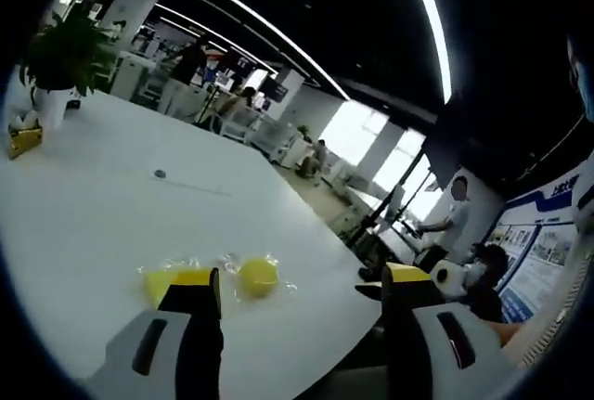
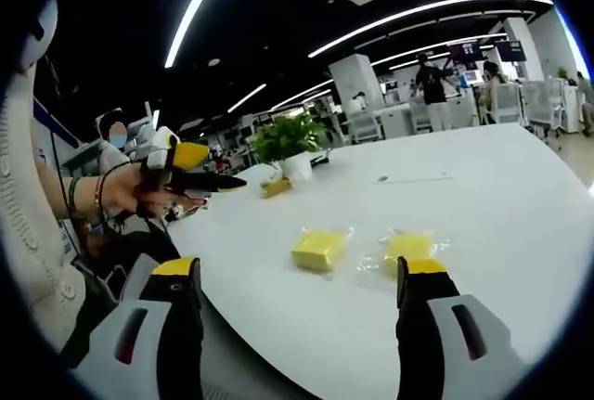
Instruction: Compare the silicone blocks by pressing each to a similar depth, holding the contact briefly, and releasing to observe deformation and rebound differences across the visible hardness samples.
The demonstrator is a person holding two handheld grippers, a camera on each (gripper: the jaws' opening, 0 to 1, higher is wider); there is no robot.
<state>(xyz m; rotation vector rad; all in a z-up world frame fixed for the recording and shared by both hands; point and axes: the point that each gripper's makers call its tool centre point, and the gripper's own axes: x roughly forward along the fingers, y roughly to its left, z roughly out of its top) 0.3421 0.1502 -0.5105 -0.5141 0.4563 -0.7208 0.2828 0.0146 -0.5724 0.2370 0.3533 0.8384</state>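
Two yellow silicone blocks in clear wrap lie side by side on the white table (image 2: pixel 501 224). In the right gripper view a square block (image 2: pixel 318 249) sits left of a second block (image 2: pixel 408 247), whose near edge is hidden by my right jaw. My right gripper (image 2: pixel 299 275) is open, above and short of them. A hand holds my left gripper (image 2: pixel 190 177) off the table's left edge. In the left gripper view the square block (image 1: pixel 172 279) is partly behind one jaw and the rounder block (image 1: pixel 258 276) lies just beside it. The left gripper (image 1: pixel 306 284) is open and holds nothing.
A potted plant (image 2: pixel 290 140) (image 1: pixel 65 57) stands at the table's far end with a small yellow object (image 2: pixel 275 187) (image 1: pixel 23 140) beside it. A small dark dot (image 2: pixel 382 178) (image 1: pixel 160 174) lies mid-table. People and chairs are beyond the table edge (image 1: pixel 353 270).
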